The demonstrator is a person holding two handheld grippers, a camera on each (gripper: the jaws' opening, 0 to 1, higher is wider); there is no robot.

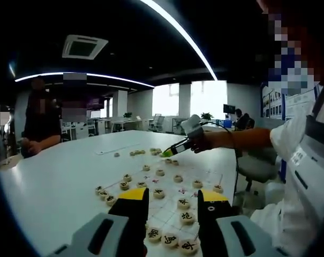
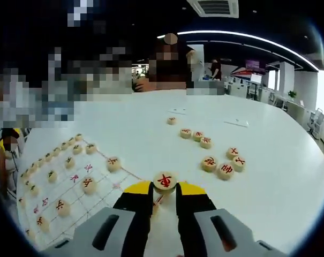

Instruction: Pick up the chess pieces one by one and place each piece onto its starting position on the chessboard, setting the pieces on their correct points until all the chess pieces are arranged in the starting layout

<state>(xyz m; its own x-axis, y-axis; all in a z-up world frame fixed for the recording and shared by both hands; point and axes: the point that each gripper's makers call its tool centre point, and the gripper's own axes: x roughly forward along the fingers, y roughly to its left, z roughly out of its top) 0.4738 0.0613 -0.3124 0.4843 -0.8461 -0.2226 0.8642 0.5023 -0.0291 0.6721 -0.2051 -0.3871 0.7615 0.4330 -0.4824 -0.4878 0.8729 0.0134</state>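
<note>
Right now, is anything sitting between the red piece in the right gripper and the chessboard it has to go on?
Nothing visible blocks it. The right gripper is shut on the red-marked piece at the chessboard edge. In the right gripper view, loose red pieces lie on the table off to the other side, away from the board.

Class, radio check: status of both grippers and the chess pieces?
Right gripper shut on a red-marked piece. Left gripper open above the chessboard. Loose red pieces on table, nothing blocking.
</note>
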